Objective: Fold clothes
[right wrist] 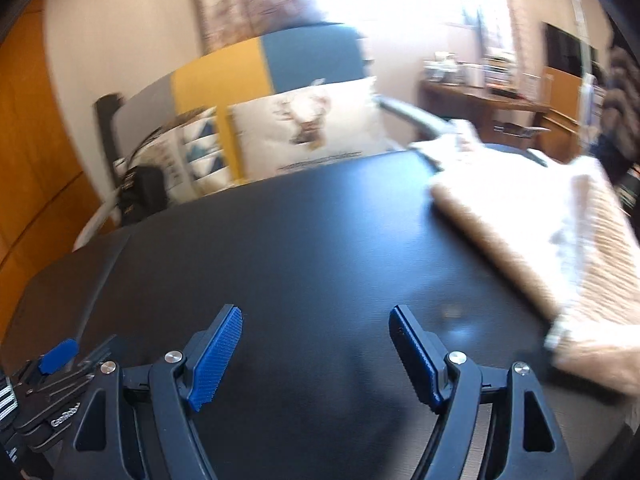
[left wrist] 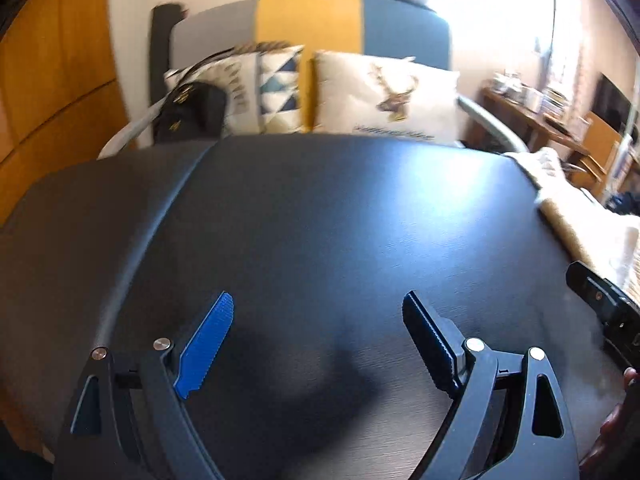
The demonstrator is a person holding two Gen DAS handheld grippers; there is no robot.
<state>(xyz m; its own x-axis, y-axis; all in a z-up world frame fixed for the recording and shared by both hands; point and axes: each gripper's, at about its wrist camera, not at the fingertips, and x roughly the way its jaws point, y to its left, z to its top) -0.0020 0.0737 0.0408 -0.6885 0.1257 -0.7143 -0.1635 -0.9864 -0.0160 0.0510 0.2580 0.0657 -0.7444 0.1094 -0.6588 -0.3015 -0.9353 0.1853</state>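
Both blue-padded grippers, left gripper (left wrist: 318,344) and right gripper (right wrist: 316,354), gape wide and empty above the black table (right wrist: 304,240); the folded beige knitted garment (right wrist: 532,216) lies at its right edge.

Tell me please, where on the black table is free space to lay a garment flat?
The black table is bare in the middle and on the left, from the grippers up to the far edge by the deer pillow. The right side is crowded: the beige knitted garment lies there.
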